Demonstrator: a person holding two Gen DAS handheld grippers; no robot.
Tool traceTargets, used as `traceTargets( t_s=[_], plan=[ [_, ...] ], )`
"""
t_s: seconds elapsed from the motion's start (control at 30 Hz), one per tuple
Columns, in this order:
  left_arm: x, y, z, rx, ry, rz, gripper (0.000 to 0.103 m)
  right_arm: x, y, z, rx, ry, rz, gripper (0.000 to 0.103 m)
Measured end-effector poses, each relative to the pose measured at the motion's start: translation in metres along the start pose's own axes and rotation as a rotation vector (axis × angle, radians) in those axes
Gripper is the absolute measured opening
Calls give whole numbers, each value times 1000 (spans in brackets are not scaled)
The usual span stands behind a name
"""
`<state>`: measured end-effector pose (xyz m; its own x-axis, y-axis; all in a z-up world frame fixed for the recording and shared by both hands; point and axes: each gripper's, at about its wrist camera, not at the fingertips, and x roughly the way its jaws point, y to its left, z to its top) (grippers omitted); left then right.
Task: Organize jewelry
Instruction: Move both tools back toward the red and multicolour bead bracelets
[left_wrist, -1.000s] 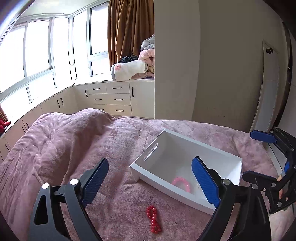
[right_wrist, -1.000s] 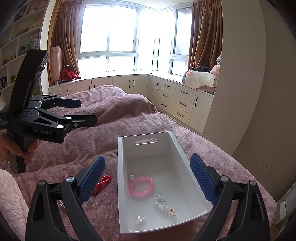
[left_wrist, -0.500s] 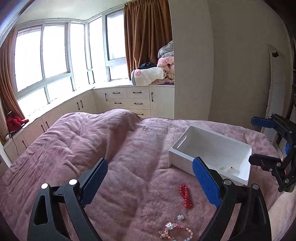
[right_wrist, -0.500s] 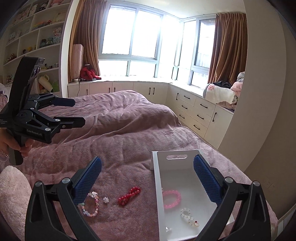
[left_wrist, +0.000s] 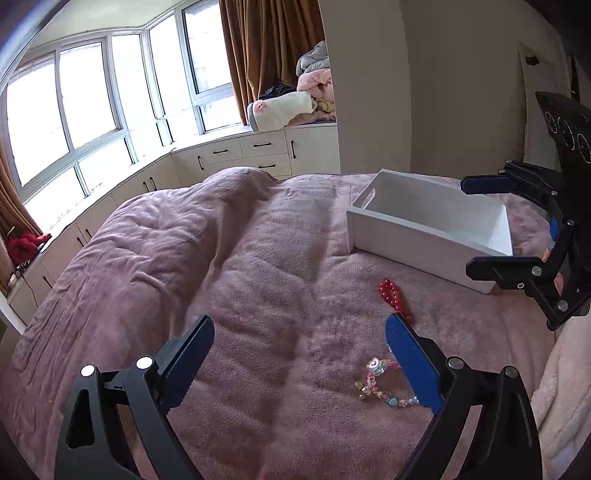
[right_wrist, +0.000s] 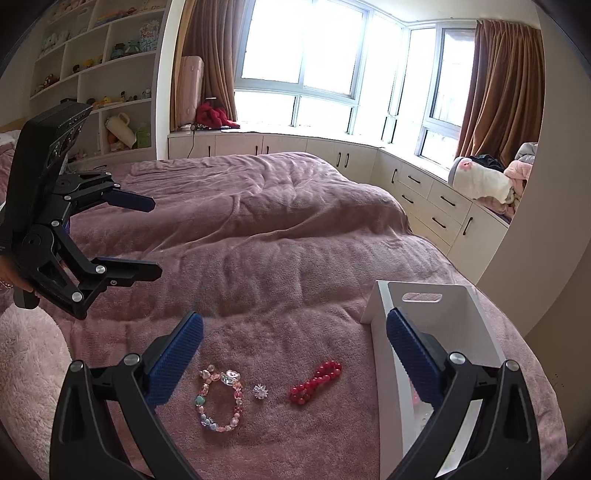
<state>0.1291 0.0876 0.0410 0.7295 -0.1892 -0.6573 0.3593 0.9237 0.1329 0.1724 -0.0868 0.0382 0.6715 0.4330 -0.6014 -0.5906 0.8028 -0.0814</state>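
Observation:
On the pink blanket lie a red bead bracelet (right_wrist: 316, 380), a small spiky silver charm (right_wrist: 260, 391) and a multicoloured charm bracelet (right_wrist: 219, 400). My right gripper (right_wrist: 295, 325) hangs open above them, holding nothing. The white bin (right_wrist: 376, 306) stands to their right, with a trace of pink jewelry inside behind my right finger. In the left wrist view my left gripper (left_wrist: 299, 332) is open and empty over the blanket. There the charm bracelet (left_wrist: 384, 384) lies by its right finger and the red bracelet (left_wrist: 393, 297) lies ahead, short of the bin (left_wrist: 424, 221). Each gripper shows in the other's view: left (right_wrist: 155, 238), right (left_wrist: 468, 226).
The blanket (right_wrist: 277, 229) covers a wide bed with a raised fold at the back. Something pale and fluffy (right_wrist: 26, 369) lies at the lower left. A hand (right_wrist: 5, 280) holds the left gripper. White cabinets (right_wrist: 436, 210) run under the windows; shelves (right_wrist: 110, 92) stand at the far left.
Both grippers swung left, away from the bin and over the loose jewelry, and came lower. The charm bracelet and silver charm came into view. Both stayed open.

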Motion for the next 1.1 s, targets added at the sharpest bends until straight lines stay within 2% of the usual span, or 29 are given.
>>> traceTargets(
  t_s=[0.17, 0.23, 0.3, 0.43, 0.57, 0.63, 0.7, 0.8, 0.93, 1.0, 1.1],
  plan=[
    [33, -6, -23, 6, 87, -86, 94, 35, 7, -28, 7, 87, 33, 94],
    [47, -9, -31, 13, 125, -109, 89, 48, 7, -41, 27, 123, 46, 92],
    [63, -10, -38, 2, 181, -151, 75, 59, 5, -52, 49, 154, 71, 88],
    [86, -15, -51, 15, 236, -178, 71, 79, 2, -70, 71, 211, 84, 78],
    [101, -25, -62, 40, 290, -241, 67, 96, -7, -83, 127, 254, 81, 74],
    [110, -33, -68, 73, 336, -264, 60, 103, -13, -88, 158, 272, 83, 71],
    [123, -41, -76, 108, 391, -258, 48, 108, -16, -92, 172, 286, 83, 70],
    [132, -45, -83, 117, 408, -258, 45, 114, -17, -95, 173, 298, 83, 70],
    [139, -42, -83, 76, 400, -263, 44, 121, -17, -99, 177, 316, 91, 67],
    [143, -41, -83, 65, 400, -263, 41, 127, -17, -101, 182, 331, 91, 62],
    [147, -43, -85, 73, 403, -260, 39, 133, -19, -104, 208, 341, 97, 61]
  ],
)
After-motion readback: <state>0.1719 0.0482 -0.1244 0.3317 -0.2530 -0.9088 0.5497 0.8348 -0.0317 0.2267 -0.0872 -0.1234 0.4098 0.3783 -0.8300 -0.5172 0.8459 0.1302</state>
